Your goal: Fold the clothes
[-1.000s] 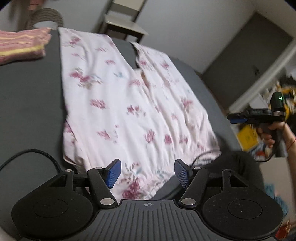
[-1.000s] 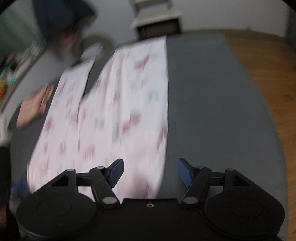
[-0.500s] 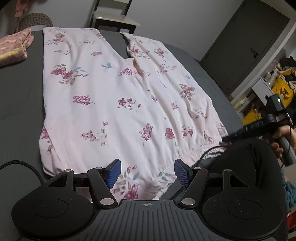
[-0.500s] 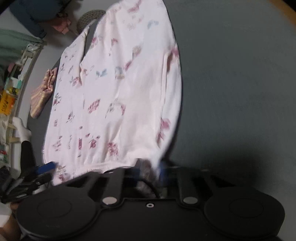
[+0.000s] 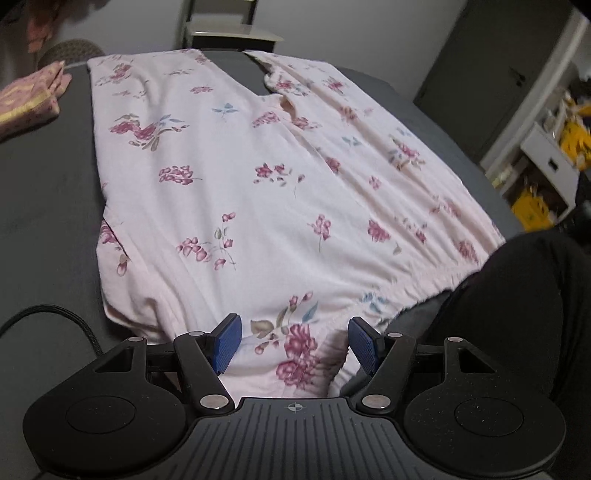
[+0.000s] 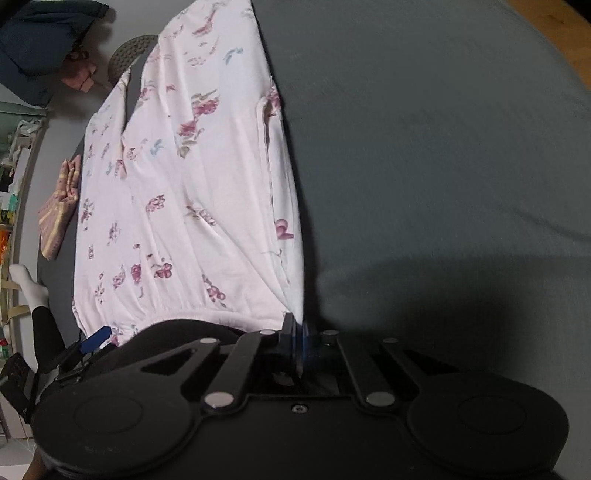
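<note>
The left tool [image 5: 294,343] has its blue pads wide apart, straddling the waistband of the pants [image 5: 258,192] without gripping it; the hem between them is partly hidden under the tool's body. The right tool [image 6: 297,328] has its pads pressed together on the waistband corner of the pants [image 6: 184,184], though shadow and blur make the pinch itself hard to make out, and the cloth rises in a taut ridge from that corner. A black-clothed leg [image 5: 517,314] cuts off the waistband's right end in the left view, where the right tool cannot be picked out. The right view alone shows the left tool [image 6: 96,336] at the far waistband end, only one blue pad clear, and a white sock [image 6: 27,284] beyond the bed's edge. The pants lie flat and lengthwise on the grey bed [image 5: 44,184], legs pointing away and split near the far end. A folded striped cloth [image 5: 26,99] sits beside them on the left, and a chair [image 5: 229,33] stands past the bed, cut off at the top.
</note>
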`<state>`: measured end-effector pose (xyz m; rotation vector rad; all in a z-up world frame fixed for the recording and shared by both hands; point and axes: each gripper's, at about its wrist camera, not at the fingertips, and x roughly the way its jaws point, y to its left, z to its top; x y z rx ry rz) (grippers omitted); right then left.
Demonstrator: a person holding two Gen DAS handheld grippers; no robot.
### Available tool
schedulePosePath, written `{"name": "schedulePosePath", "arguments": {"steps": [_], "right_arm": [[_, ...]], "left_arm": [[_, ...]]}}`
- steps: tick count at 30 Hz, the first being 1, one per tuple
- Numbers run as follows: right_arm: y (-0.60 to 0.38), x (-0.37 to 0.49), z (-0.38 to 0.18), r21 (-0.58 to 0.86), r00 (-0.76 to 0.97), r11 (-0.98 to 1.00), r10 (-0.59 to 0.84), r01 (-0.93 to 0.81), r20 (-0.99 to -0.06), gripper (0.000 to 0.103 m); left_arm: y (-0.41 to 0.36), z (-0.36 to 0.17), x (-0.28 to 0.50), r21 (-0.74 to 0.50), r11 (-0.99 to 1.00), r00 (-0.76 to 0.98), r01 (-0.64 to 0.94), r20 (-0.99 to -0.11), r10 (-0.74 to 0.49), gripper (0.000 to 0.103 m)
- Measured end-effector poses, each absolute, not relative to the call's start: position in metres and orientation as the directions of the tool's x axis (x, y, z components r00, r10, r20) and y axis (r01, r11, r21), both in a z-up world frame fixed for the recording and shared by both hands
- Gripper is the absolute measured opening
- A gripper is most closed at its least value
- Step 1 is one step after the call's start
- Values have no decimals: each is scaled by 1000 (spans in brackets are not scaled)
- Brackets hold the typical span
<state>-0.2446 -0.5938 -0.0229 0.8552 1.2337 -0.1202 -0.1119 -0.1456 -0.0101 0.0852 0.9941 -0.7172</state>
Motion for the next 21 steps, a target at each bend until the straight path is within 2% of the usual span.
{"name": "schedulePosePath", "arguments": {"steps": [3,5,7,8,12,14,16,19,21], "right_arm": [[-599,-240,-33,530,371,664,381,527,-847,6],[-605,-236,-31,541,375,652,391,531,-840,16],[-613,-230,-17,516,387,680,351,520,-853,36],[-617,-226,-6,493,398,705,315,510,-862,39],[-630,-183,51,429,495,784,181,449,-850,40],[-626,-148,78,453,564,798,177,397,-807,42],[-614,-106,102,470,619,821,191,325,-762,47],[-600,-42,126,429,664,863,159,266,-731,50],[-596,1,135,358,679,895,91,265,-729,50]], "left_arm": [[-144,-6,-114,-233,761,333,606,-794,-508,65],[-141,-1,-112,-268,750,315,604,-785,-534,65],[-133,12,-109,-333,726,304,602,-745,-594,65],[-130,21,-107,-361,712,317,602,-711,-628,65],[-128,48,-89,-395,697,431,599,-575,-696,65],[-135,52,-71,-385,724,503,572,-533,-680,74],[-143,51,-48,-375,767,575,521,-510,-640,78],[-154,27,-8,-389,813,633,433,-511,-582,78],[-162,3,15,-385,849,634,361,-566,-526,78]]}}
